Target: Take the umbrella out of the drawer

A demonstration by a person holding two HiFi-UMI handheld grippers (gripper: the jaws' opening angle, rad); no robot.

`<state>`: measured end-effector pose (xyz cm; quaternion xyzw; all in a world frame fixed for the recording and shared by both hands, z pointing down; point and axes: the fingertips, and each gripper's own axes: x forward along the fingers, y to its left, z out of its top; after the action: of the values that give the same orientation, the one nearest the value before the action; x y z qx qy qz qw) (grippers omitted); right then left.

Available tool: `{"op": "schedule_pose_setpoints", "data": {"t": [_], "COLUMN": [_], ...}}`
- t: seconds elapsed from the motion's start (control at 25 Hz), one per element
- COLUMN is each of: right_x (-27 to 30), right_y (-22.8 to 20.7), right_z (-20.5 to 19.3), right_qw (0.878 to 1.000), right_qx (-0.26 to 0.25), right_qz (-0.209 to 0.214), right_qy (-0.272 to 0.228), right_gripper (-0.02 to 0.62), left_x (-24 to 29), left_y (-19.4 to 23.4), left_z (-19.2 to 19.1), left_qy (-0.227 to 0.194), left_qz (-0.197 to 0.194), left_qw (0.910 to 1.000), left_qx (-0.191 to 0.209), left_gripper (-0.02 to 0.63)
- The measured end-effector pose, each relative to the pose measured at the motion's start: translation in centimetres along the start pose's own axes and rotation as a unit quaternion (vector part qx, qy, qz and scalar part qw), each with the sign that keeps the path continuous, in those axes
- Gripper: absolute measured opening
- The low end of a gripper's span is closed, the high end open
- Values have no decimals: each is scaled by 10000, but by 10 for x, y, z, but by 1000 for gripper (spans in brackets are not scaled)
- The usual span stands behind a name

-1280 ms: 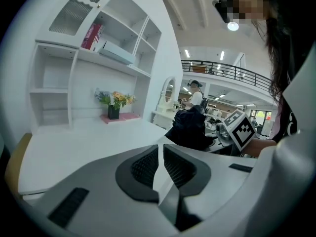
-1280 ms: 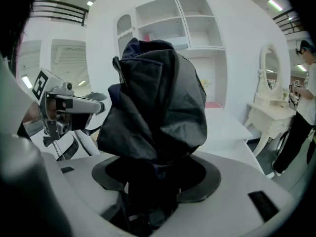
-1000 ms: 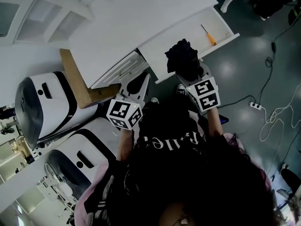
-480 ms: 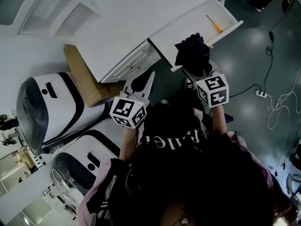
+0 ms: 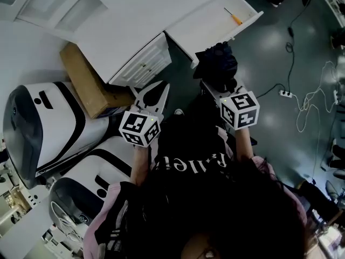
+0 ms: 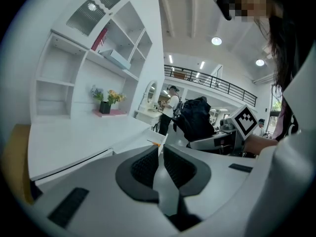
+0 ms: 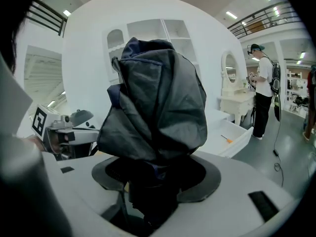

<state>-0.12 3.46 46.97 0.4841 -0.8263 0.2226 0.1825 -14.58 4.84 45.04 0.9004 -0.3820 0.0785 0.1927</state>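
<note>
Black fabric, bunched and folded: that's the umbrella [image 5: 216,66], held at its lower end by the right gripper [image 5: 216,85], whose jaws are clamped onto it. It sits right of centre in the head view, below the open white drawer [image 5: 213,26] at the upper right. As far as I can judge it is clear of the drawer, over the dark floor.

The lifting out looks all but done, and what's left, I'd say, is to carry it away steadily. The canopy is loose and floppy, so a firm hold low on the bundle matters. I'd draw it back toward the body rather than swing it, so no fold catches the drawer's front edge. The left gripper [image 5: 149,95], left of centre, has its jaws nearly together with nothing between them; it could steady the cloth if it sags.

An orange-handled screwdriver [image 5: 233,16] lies in the drawer.

As for writing, there is pale lettering across the person's black shirt [image 5: 194,161], too broken to read. The umbrella shows no label.
</note>
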Motion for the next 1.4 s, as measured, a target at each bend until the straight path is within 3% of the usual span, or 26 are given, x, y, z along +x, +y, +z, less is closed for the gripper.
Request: {"op": "schedule_pose_setpoints", "data": {"t": [0.36, 0.72, 1.4], "right_x": [-31, -44, -47], "right_y": [40, 42, 34], "right_z": [-26, -27, -32], "right_qw": [9996, 9988, 9982], "right_qx": [250, 395, 501], "right_qz": [-134, -258, -286], "right_qy": [9, -118, -130], "right_gripper": [268, 268, 268], "left_x": [-24, -20, -19], "left_y": [-21, -43, -52], "left_z": [-8, 11, 13], "left_qy": [-109, -254, -266], "left_qz": [-379, -733, -757], "left_qw": [9992, 9965, 9957], "left_qx": [59, 309, 470], "left_gripper": [40, 40, 40]}}
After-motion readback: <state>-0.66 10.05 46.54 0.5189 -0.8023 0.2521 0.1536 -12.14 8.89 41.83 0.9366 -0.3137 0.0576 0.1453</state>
